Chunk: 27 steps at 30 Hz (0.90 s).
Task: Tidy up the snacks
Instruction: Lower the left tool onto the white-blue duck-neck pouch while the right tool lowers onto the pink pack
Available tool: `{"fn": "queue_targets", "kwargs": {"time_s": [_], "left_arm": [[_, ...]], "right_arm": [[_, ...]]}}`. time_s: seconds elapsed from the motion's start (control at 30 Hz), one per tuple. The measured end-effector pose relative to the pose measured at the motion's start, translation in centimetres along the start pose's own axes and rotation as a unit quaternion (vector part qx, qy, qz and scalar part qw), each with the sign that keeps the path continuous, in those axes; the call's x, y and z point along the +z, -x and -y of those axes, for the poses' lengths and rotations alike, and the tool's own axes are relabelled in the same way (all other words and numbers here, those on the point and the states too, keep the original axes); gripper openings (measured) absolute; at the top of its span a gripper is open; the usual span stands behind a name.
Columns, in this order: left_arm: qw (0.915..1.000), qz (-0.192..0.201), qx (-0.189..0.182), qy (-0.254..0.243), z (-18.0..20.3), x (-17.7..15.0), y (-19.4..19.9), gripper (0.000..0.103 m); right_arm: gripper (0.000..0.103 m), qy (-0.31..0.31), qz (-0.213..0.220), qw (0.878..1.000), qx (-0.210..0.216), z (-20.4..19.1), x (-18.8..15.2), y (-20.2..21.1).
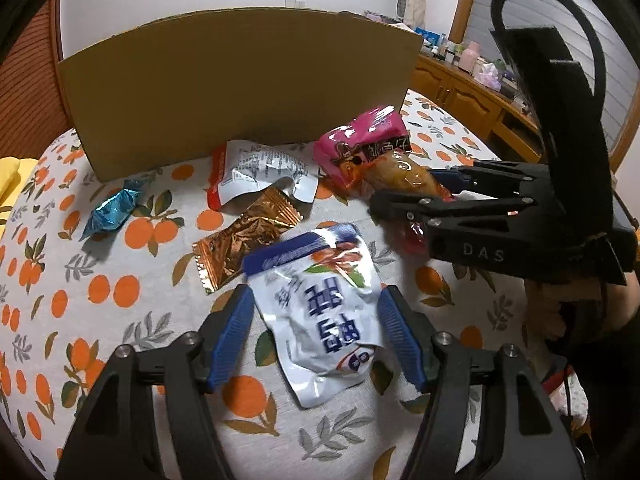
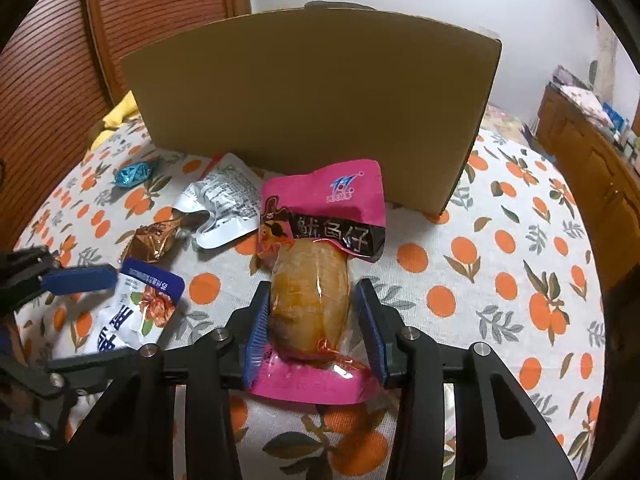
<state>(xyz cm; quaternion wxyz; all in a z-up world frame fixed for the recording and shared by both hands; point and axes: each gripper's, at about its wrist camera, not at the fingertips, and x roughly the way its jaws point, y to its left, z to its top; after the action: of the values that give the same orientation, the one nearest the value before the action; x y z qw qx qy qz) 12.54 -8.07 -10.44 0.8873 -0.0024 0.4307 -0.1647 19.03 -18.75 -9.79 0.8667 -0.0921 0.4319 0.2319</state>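
A white and blue snack packet [image 1: 320, 320] lies flat on the orange-print cloth, between the blue pads of my left gripper [image 1: 316, 296]. The pads stand open on either side of it, clear of its edges. To its right, my right gripper [image 2: 312, 284] is shut on a pink snack packet [image 2: 320, 208] with an orange-brown filling; its pads press against the packet's sides while the packet rests on the cloth. In the left wrist view the right gripper [image 1: 404, 188] shows at the right, with the pink packet [image 1: 360, 140] between its fingers.
A tall cardboard box [image 1: 240, 88] stands upright behind the snacks. A blue candy [image 1: 114, 208], a gold wrapper [image 1: 244, 236] and a white and red packet [image 1: 260, 172] lie before it. A yellow cloth [image 1: 10, 176] sits far left and a wooden cabinet [image 1: 460, 92] at the right.
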Motion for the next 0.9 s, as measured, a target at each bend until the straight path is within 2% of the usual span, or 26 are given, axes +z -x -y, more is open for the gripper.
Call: {"fn": "queue_targets", "kwargs": {"time_s": [0.27,0.33,0.6,0.77,0.9], "left_arm": [[0.9980,0.004,0.044,-0.045,1.6,-0.4,-0.7,0.075],[0.9982,0.004,0.045,-0.039,1.4,-0.4,-0.9,0.081],[0.9982,0.001,0.050,-0.035,0.8,-0.4,-0.8,0.084],[0.9985,0.002,0.044,-0.033,0.2,-1.0,-0.1,0.076],[0.9983,0.008,0.049,-0.029,-0.2,-1.3,0.5,0.061]], "right_arm": [[0.042,0.003,-0.003,1.000,-0.006,-0.3,0.1,0.0],[0.042,0.005,-0.003,1.000,-0.007,-0.3,0.0,-0.1],[0.042,0.004,-0.003,1.000,-0.006,-0.3,0.0,-0.1],[0.042,0.004,-0.003,1.000,-0.006,-0.3,0.0,-0.1],[0.042,0.004,-0.003,1.000,-0.006,-0.3,0.0,-0.1]]}}
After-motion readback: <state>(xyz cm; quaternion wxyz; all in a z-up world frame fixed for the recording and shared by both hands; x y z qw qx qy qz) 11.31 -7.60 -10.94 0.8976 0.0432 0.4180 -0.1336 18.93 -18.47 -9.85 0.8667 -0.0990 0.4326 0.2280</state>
